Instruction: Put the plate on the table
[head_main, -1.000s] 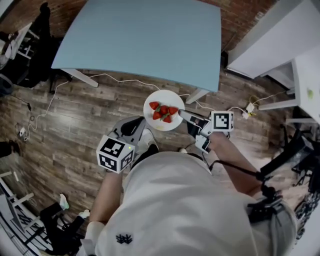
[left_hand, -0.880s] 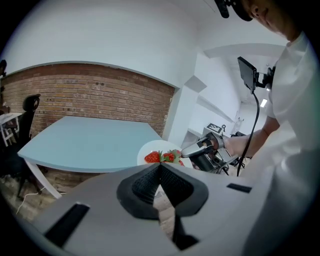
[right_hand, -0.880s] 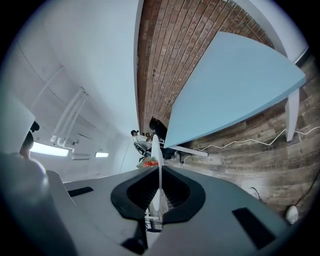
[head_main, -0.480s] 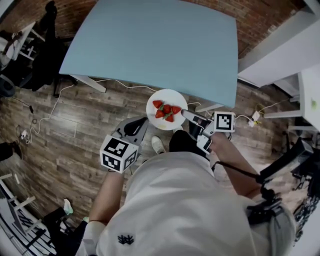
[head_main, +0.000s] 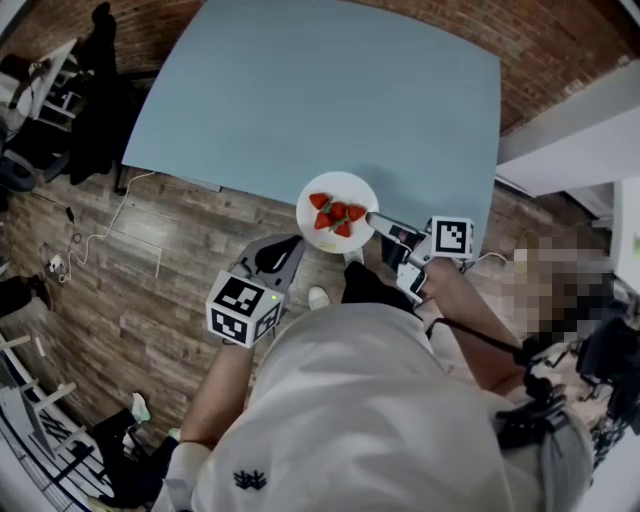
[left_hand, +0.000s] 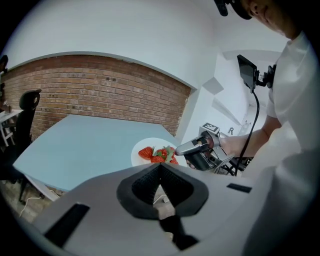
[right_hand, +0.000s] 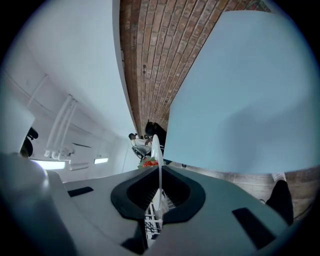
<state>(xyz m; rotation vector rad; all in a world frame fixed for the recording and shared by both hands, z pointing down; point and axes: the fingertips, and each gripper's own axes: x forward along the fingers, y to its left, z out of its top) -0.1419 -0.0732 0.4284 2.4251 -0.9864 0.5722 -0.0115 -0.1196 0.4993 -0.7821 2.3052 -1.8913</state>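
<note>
Red strawberries (head_main: 337, 215) are bunched together right out in front of you. Under you there's a brown wood-plank floor (head_main: 150, 300), with a thin white cable (head_main: 97, 233) snaking over it on the left. A red brick wall (head_main: 570, 35) runs along the far side. There's a black chair (head_main: 95, 110) at the far left, some white boxy furniture (head_main: 580, 140) on the right, and your white shoe (head_main: 318, 297) near you on the planks.
</note>
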